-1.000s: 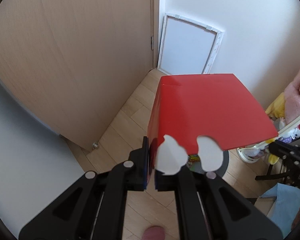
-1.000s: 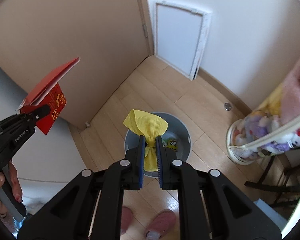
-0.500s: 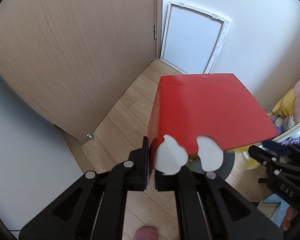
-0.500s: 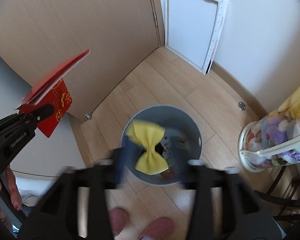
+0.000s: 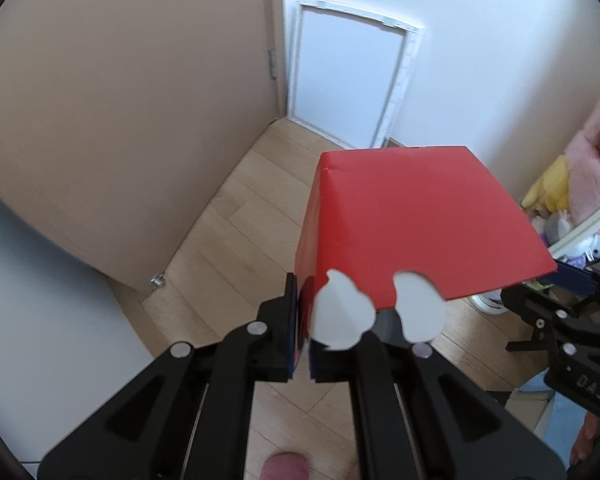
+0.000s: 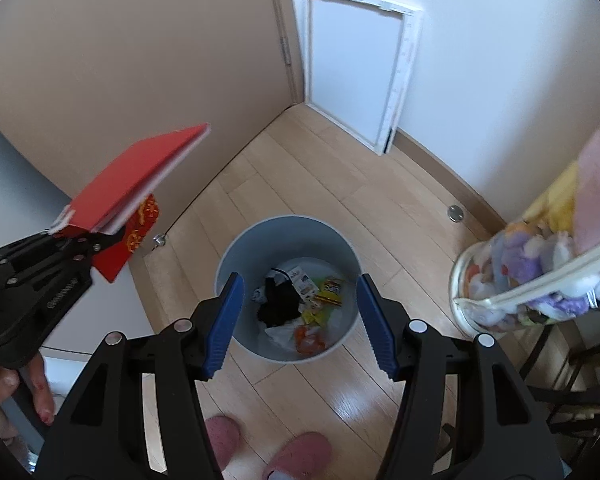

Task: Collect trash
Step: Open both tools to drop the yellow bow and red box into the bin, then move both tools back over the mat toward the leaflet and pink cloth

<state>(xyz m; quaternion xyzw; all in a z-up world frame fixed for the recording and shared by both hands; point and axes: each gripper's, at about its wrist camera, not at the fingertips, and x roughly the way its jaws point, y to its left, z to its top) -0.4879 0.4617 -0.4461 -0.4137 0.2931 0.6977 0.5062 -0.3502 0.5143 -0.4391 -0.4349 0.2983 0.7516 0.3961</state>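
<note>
Below, in the centre of the right wrist view, a grey round trash bin (image 6: 287,288) is standing on the pale wood floor (image 6: 340,184), holding a jumble of wrappers and dark scraps (image 6: 296,304) at its bottom. The right gripper (image 6: 298,320) is hanging directly above it with its blue-padded jaws spread wide and nothing between them; each pad is framing one side of the bin's rim. At the left of that view, the left gripper (image 6: 100,242) is clamping a red cardboard box (image 6: 136,184) by its lower edge; the box's flap is tilting up toward the upper middle of the frame, and gold patterning is showing on the side beneath. That box is sitting left of the bin and higher in the frame, not over its opening.

In the left wrist view, the same red cardboard box (image 5: 412,220) is filling the centre, its lower left corner pinched between the closed jaws of the left gripper (image 5: 300,336). Two white rounded tabs (image 5: 340,316) are jutting from its near edge. The right gripper (image 5: 572,304) is showing at the right edge.

A white-framed panel (image 6: 356,68) is leaning against the wall at the top, beside a tan door (image 6: 120,60). A clear bag of plush toys (image 6: 532,272) is sitting at the right edge. Pink slippers (image 6: 296,456) are showing at the bottom.
</note>
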